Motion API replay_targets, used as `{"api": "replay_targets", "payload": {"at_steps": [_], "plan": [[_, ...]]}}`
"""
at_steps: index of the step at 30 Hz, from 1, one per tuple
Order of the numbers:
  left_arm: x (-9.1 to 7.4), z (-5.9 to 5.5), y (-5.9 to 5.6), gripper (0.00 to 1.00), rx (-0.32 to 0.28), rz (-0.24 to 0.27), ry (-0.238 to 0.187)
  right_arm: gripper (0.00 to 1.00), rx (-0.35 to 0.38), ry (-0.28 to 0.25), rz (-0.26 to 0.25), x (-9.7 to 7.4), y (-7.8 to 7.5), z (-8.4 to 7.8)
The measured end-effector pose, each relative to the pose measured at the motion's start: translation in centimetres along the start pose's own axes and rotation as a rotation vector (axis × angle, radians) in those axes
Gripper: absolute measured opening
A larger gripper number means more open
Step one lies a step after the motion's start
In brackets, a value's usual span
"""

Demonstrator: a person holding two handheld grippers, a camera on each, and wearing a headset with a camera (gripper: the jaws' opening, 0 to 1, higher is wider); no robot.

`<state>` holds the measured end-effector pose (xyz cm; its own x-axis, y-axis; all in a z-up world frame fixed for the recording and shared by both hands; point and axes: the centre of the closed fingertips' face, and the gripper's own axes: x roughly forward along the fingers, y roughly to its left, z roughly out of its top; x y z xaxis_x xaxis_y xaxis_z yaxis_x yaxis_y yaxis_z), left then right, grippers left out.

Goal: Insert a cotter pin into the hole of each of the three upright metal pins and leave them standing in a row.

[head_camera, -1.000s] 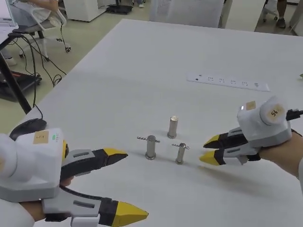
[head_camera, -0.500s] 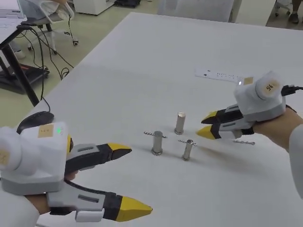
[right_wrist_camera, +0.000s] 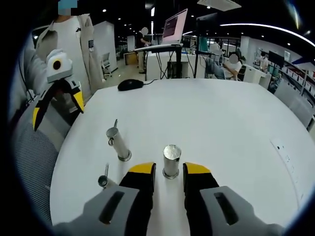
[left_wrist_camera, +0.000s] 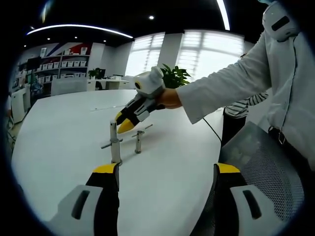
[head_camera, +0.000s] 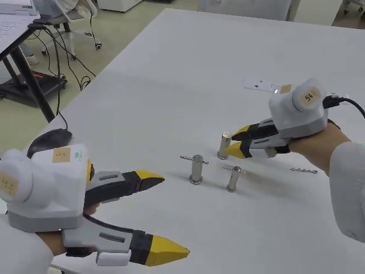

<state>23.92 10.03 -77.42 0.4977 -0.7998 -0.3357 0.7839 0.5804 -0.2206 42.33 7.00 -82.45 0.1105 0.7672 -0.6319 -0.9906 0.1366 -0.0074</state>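
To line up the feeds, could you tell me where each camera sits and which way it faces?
Head view: on the headset, looking forward and down at the table, both sleeves, the left claw and right claw.
Left gripper view: on the left claw, looking along its own jaws toward the right claw.
Right gripper view: on the right claw, its jaws straddling the bare pin, facing the person.
Shared: the three pins.

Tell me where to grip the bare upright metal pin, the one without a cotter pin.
I'd grip the bare metal pin by its smooth round shank, about mid-height, coming in level from the side: it stands upright on the table, and the open jaws of the right gripper flank it.
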Motion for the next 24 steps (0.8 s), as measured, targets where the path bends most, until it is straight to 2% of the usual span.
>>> {"api": "replay_targets", "payload": {"at_steps": [8,13,18,24], "plan": [[-0.5,0.0,0.2,0.78,-0.001,0.012,-0.001,0.24,-0.051,0.02,0.008,0.9,-0.8,-0.1],[-0.8,0.0,0.3,0.78,-0.006,0.021,-0.002,0.23,-0.102,0.004,0.065,1.4,-0.2,0.3],[-1.0,-0.1,0.4,0.78,-0.012,0.027,-0.001,0.17,-0.129,0.021,0.084,1.7,-0.2,0.0],[-0.9,-0.2,0.4,0.77,-0.017,0.026,-0.002,0.15,-0.142,0.016,0.085,1.8,-0.2,-0.1]]}}
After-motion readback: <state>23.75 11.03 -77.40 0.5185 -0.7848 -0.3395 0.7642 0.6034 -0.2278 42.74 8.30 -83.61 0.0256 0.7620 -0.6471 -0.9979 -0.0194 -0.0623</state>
